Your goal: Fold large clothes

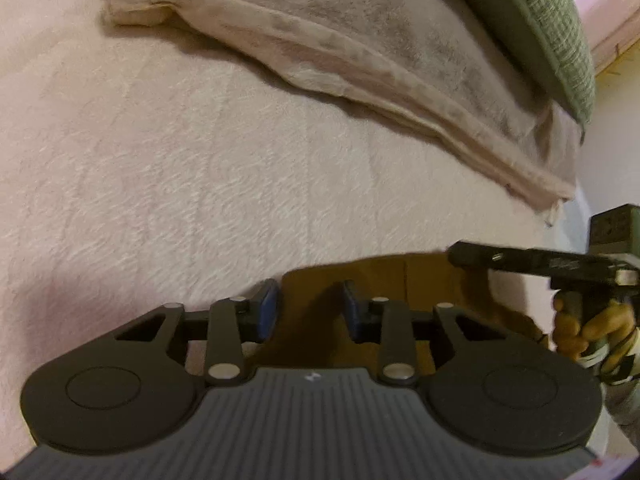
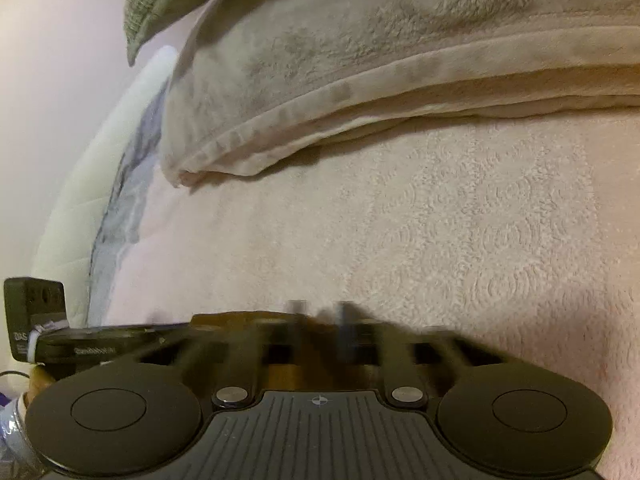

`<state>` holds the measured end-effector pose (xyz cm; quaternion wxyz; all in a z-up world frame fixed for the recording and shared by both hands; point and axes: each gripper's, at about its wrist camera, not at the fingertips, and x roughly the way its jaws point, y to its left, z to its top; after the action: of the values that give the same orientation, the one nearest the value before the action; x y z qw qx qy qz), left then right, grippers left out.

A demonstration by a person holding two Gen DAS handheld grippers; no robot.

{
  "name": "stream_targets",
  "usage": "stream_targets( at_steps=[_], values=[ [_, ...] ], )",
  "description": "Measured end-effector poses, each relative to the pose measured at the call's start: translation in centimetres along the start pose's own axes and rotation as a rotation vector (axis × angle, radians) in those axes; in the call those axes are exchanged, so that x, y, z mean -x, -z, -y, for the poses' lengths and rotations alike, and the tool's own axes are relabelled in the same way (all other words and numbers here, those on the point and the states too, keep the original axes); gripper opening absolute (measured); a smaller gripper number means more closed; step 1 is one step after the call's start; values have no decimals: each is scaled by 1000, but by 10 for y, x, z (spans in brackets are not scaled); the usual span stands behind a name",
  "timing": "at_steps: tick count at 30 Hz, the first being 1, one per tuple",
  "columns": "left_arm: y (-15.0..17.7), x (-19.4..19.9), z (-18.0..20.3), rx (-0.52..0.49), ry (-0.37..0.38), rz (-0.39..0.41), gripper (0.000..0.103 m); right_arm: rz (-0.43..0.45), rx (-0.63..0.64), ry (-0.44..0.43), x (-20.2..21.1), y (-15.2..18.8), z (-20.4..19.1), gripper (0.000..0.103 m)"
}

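A mustard-brown garment (image 1: 424, 280) lies low over the pink bed cover, its top edge running between my two grippers. My left gripper (image 1: 310, 310) points down at that edge. Brown cloth fills the gap between its blue pads (image 1: 267, 308), and the pads appear shut on it. My right gripper (image 1: 456, 254) shows edge-on at the right, tip at the garment's edge, held by a gloved hand (image 1: 592, 328). In the right wrist view my right gripper (image 2: 322, 316) is smeared by blur over the brown garment (image 2: 280, 376), so its state is unreadable. The left gripper (image 2: 176, 330) sits beside it.
The textured pink bed cover (image 1: 160, 160) spreads ahead. A folded beige blanket (image 1: 360, 60) lies across the far side, with a grey-green pillow (image 1: 540, 20) on top of it. The white mattress edge (image 2: 80, 200) and a black plug block (image 2: 34, 304) mark the bed's side.
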<state>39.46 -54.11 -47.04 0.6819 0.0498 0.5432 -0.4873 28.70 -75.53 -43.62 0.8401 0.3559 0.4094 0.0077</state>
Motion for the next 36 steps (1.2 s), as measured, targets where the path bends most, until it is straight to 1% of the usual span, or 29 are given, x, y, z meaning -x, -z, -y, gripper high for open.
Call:
stream_targets(
  at_steps=[1, 4, 6, 7, 8, 9, 11, 12, 13, 14, 15, 16, 17, 19, 21, 23, 24, 25, 26, 27, 28, 30, 31, 33, 34, 35, 36],
  values=[
    [-2, -1, 2, -22, -10, 12, 6, 9, 31, -14, 5, 2, -3, 5],
    [3, 12, 12, -107, -3, 67, 6, 53, 97, -67, 27, 13, -15, 4],
    [15, 28, 23, -190, -14, 140, 6, 114, 165, -110, 51, 27, -28, 4],
    [25, 39, 29, -243, -13, 185, 6, 136, 225, -117, 64, 38, -36, 4],
    [38, 49, 37, -319, -19, 231, 6, 145, 274, -119, 74, 49, -43, 4],
    [50, 57, 44, -390, -32, 264, 6, 136, 328, -106, 81, 63, -51, 4],
    [82, 70, 58, -527, -54, 302, 6, 64, 395, -69, 84, 88, -57, 4],
    [95, 74, 61, -560, -57, 288, 6, 12, 421, -42, 83, 102, -58, 4],
    [108, 75, 64, -585, -64, 265, 7, -41, 437, 9, 79, 113, -58, 5],
    [122, 75, 65, -602, -73, 225, 10, -100, 453, 84, 72, 124, -58, 9],
    [132, 72, 66, -618, -93, 185, 17, -125, 465, 120, 67, 131, -60, 17],
    [142, 69, 66, -629, -121, 150, 18, -126, 471, 153, 68, 136, -63, 23],
    [150, 68, 64, -626, -150, 124, 18, -107, 458, 179, 71, 137, -66, 31],
    [154, 76, 59, -580, -154, 121, 18, -28, 397, 180, 84, 131, -72, 32],
    [145, 96, 55, -483, -100, 151, 19, 84, 313, 152, 97, 125, -78, 32],
    [134, 116, 51, -388, -12, 212, 19, 148, 276, 118, 99, 121, -86, 32],
    [130, 123, 49, -353, 23, 243, 19, 169, 270, 115, 96, 119, -90, 32],
    [124, 128, 50, -316, 32, 283, 20, 176, 261, 129, 90, 118, -93, 32],
    [117, 128, 52, -283, 10, 317, 21, 167, 252, 152, 78, 120, -95, 32],
    [110, 123, 53, -268, -9, 319, 22, 148, 260, 170, 65, 125, -97, 32],
    [104, 110, 57, -262, -34, 299, 22, 135, 291, 186, 55, 132, -97, 32],
    [104, 87, 63, -291, -60, 244, 22, 65, 381, 283, 33, 150, -96, 32],
    [110, 71, 69, -342, -100, 202, 22, 51, 460, 331, 24, 162, -97, 32],
    [129, 49, 71, -429, -201, 140, 22, 68, 599, 397, 20, 179, -104, 32],
    [142, 44, 71, -478, -246, 135, 22, 72, 641, 421, 24, 185, -110, 32],
    [152, 48, 73, -519, -272, 168, 22, 93, 655, 432, 31, 188, -113, 32],
    [156, 54, 77, -524, -287, 186, 22, 134, 651, 430, 41, 191, -115, 32]
  ],
)
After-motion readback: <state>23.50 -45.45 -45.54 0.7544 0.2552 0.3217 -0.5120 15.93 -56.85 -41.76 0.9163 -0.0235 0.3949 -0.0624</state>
